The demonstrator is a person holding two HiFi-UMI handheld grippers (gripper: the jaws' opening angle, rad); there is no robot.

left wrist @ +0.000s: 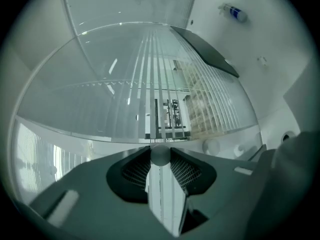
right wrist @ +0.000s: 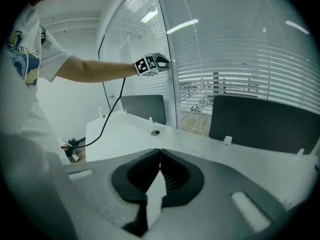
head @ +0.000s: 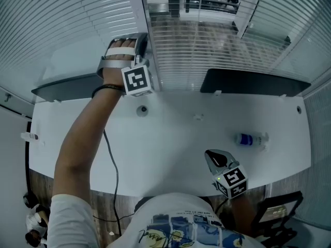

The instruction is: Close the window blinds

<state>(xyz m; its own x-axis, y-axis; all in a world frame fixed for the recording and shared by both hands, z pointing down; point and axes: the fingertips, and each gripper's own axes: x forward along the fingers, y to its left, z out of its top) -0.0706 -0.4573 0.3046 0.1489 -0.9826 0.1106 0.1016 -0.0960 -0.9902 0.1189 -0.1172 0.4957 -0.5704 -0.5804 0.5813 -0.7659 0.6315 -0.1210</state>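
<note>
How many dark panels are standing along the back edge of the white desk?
2. The left dark panel stands left of the window post; the right dark panel stands right of it. None appears hidden.

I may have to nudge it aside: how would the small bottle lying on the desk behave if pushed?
The bottle lies on its side and looks round, so it would probably roll. It is small, so likely light. The smooth white desk may hardly slow it.
</note>
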